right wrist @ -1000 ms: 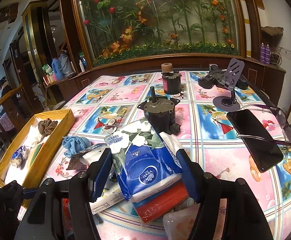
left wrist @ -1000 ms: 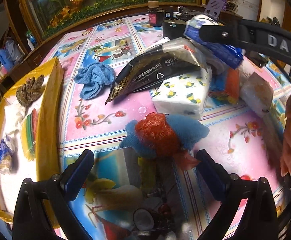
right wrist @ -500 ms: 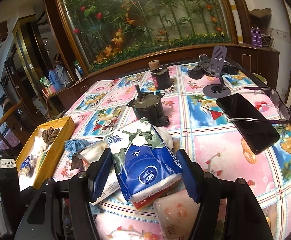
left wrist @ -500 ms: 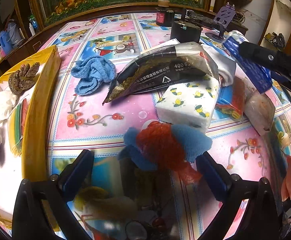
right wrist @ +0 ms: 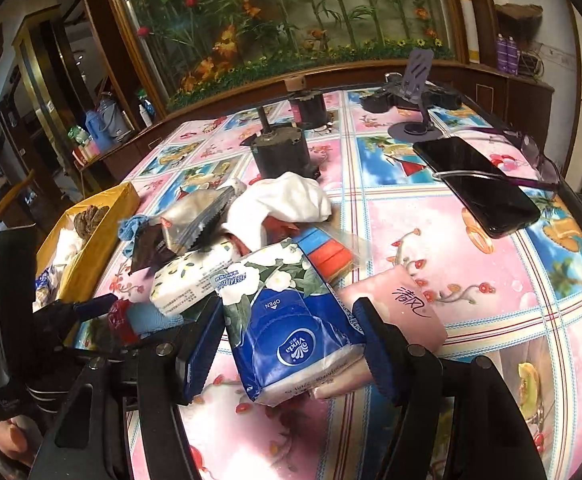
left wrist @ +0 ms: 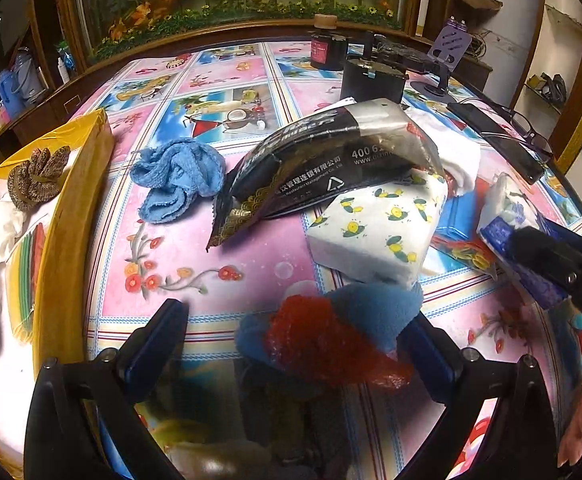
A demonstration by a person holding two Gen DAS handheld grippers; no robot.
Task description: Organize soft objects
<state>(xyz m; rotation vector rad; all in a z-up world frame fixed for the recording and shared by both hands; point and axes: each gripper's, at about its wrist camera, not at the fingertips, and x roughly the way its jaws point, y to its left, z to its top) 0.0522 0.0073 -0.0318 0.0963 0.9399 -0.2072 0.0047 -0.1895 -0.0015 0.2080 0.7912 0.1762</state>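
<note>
The right gripper point(right wrist: 287, 344) is clamped across the blue Vinda tissue pack point(right wrist: 287, 320), one pad on each long side. The pack sits at the near end of the heap, tilted up over a pink tissue pack point(right wrist: 399, 312) and touching the white floral-print pack point(right wrist: 191, 276) on its left. It should be light and squashy, with a slick film wrapper. A hold across the middle of the body looks better than one at the loose end seam, and only firm enough that the film does not slide.

The left gripper point(left wrist: 299, 344) has its jaws apart around a blue cloth with red mesh point(left wrist: 331, 336). This bundle is limp and light (likely to sag or snag), so it is best pinched at its bunched centre. The yellow box point(right wrist: 95, 248), the likely destination, stands left of the Vinda pack.
</note>
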